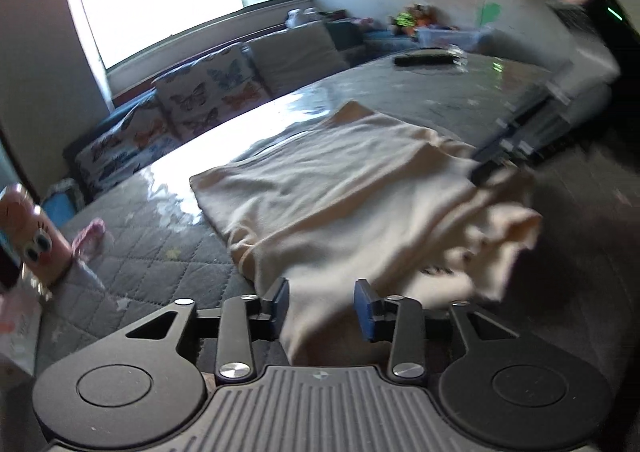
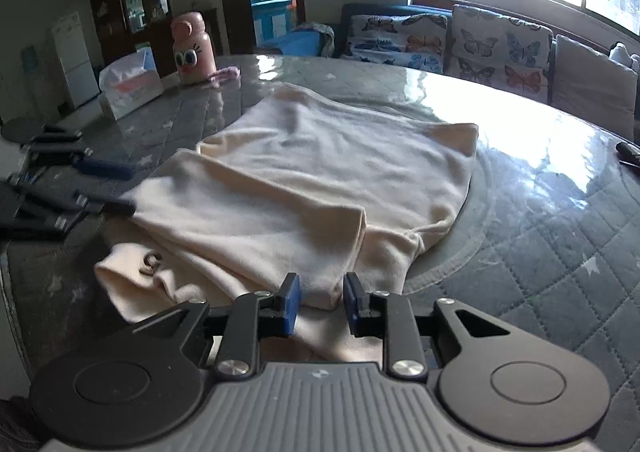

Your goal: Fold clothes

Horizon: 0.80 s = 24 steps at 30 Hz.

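Note:
A cream garment [image 1: 340,188] lies partly folded on the quilted table [image 1: 160,264]; it also shows in the right wrist view [image 2: 320,172]. My left gripper [image 1: 321,306] is open at the garment's near edge, with cloth lying between its blue pads. My right gripper [image 2: 319,302] is open at the opposite near edge, cloth between and under its pads. The right gripper shows blurred in the left wrist view [image 1: 504,156] at the garment's far right. The left gripper shows in the right wrist view [image 2: 116,188], its fingers at the garment's left edge.
A pink bottle with cartoon eyes [image 2: 192,50], a tissue pack [image 2: 130,86] and a small pink cloth [image 2: 226,74] stand at the table's far left. A dark remote [image 1: 424,59] lies at the far side. A sofa with butterfly cushions [image 2: 496,48] runs beyond the table [image 2: 560,252].

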Motion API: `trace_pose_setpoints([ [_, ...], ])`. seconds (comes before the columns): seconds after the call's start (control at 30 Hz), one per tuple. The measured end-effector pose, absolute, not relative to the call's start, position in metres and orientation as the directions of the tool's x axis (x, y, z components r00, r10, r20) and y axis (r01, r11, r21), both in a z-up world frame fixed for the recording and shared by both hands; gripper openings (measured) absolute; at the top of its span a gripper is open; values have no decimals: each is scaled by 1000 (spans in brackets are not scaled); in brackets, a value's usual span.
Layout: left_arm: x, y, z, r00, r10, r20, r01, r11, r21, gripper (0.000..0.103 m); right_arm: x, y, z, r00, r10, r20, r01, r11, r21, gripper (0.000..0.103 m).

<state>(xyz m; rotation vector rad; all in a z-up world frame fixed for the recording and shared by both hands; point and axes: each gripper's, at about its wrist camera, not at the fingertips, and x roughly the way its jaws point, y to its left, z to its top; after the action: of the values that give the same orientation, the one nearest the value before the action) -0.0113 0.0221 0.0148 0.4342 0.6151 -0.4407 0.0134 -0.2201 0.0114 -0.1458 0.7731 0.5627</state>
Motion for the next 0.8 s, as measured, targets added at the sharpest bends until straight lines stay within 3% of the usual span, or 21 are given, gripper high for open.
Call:
trace_pose_setpoints([
  [0.37, -37, 1, 1, 713, -310, -628, 610, 716, 339, 48, 10, -220, 16, 575, 427, -698, -550, 833, 56, 28],
  [0.47, -37, -10, -5, 729, -316, -607, 609, 705, 364, 47, 3, -221, 21, 578, 424, -697, -571, 821, 26, 45],
  [0.53, -37, -14, -6, 728, -330, -601, 616, 699, 363, 42, -1, -222, 23, 574, 428, -698, -590, 807, 11, 46],
  [0.6, -35, -15, -7, 723, -345, -599, 621, 703, 346, 23, -5, -223, 25, 568, 434, -700, -608, 794, -1, 48],
  [0.67, -30, -13, -4, 723, -352, -594, 615, 720, 322, 15, -10, -226, 27, 562, 442, -699, -626, 780, -11, 52],
  [0.73, -23, -9, 3, 726, -356, -588, 597, 750, 283, 11, -15, -228, 30, 556, 451, -698, -644, 765, -18, 53],
  [0.8, -10, -3, 11, 728, -359, -584, 573, 786, 231, 11, -19, -231, 32, 546, 465, -697, -661, 750, -17, 60],
])
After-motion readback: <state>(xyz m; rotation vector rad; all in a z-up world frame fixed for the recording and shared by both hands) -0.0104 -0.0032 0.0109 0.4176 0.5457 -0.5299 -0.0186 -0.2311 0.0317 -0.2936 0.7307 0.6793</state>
